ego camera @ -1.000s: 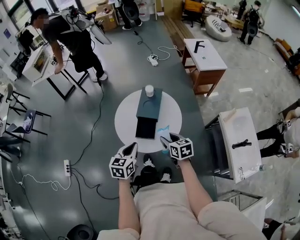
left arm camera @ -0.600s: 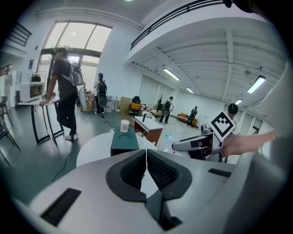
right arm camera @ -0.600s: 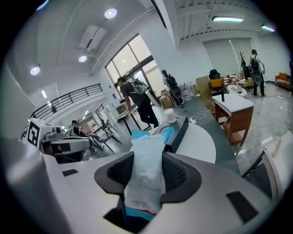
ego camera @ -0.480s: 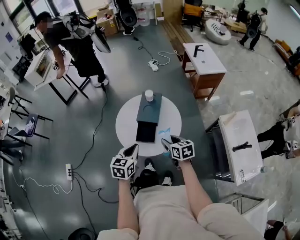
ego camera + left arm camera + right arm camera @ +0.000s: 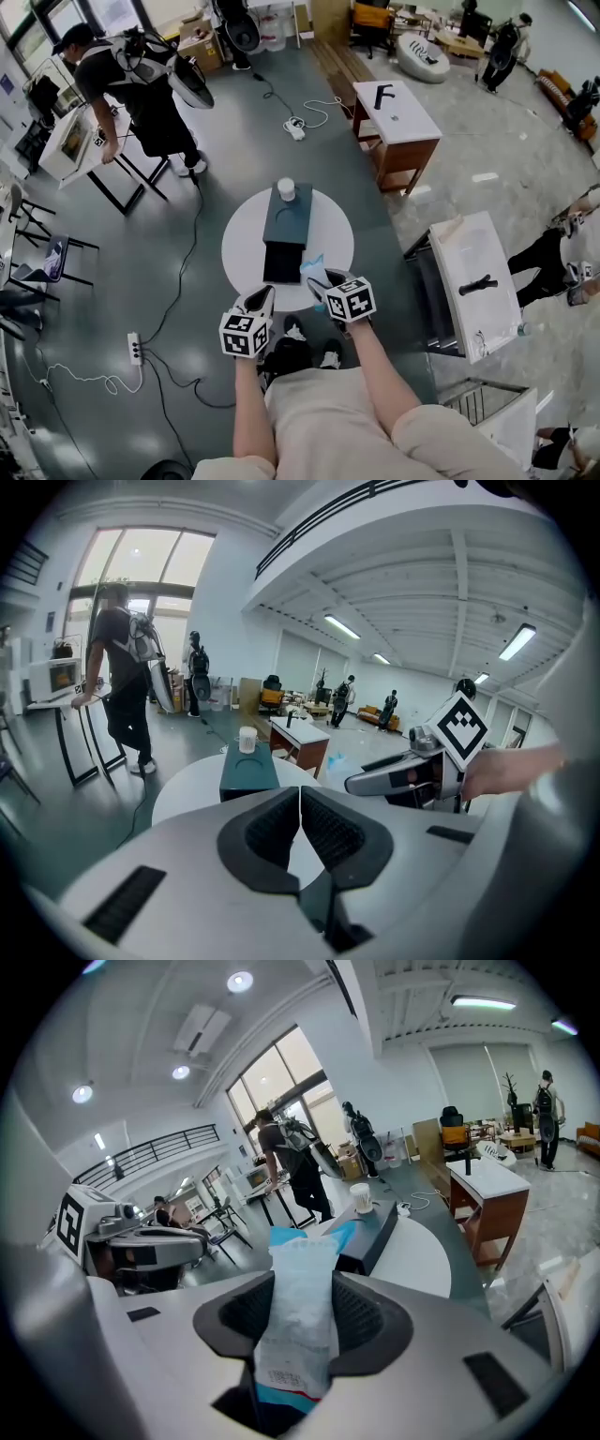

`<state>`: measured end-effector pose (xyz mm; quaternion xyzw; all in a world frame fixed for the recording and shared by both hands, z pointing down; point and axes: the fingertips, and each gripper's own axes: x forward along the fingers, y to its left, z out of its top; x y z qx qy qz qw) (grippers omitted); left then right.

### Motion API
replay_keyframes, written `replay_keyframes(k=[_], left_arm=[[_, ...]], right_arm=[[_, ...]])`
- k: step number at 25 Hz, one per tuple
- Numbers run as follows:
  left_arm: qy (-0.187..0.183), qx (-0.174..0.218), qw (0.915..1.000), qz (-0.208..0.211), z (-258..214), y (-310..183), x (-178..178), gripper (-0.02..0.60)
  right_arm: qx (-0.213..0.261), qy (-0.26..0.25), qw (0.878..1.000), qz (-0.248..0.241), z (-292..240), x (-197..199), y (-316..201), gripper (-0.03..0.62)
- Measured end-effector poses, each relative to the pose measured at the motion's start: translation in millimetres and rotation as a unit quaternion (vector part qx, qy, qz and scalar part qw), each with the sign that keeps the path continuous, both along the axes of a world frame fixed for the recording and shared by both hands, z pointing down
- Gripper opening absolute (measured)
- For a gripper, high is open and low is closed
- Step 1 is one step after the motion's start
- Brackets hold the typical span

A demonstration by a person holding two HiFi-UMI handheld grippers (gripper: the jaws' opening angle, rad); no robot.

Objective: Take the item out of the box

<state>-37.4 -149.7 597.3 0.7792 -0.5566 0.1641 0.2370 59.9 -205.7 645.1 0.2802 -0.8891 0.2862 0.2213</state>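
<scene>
Beside the dark box (image 5: 289, 228), the right gripper (image 5: 317, 280) pinches a blue-edged plastic packet (image 5: 298, 1316); the left gripper (image 5: 300, 799) is pressed together.

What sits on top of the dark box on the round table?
A white cup stands at the far end of the dark box. What lies inside the box cannot be seen.

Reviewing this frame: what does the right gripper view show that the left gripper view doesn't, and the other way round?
Only the right gripper view: the right gripper shut on a white-and-blue plastic packet. Only the left gripper view: the left gripper shut, nothing between its jaws. Both: the round white table, the dark teal box on it, and a white cup at the box's far end.
</scene>
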Motion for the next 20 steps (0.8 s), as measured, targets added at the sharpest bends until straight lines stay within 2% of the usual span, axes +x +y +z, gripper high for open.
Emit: replay_keyframes(k=[10, 20], left_arm=[[0.003, -0.003, 0.9997, -0.023, 3, 7, -14, 0.023], [-0.006, -0.004, 0.9999, -0.014, -4, -2, -11, 0.023]], right_arm=[[0.009, -0.007, 1.0, 0.01, -5, 5, -8, 0.201], [0.003, -0.005, 1.0, -0.002, 0, 3, -7, 0.201]])
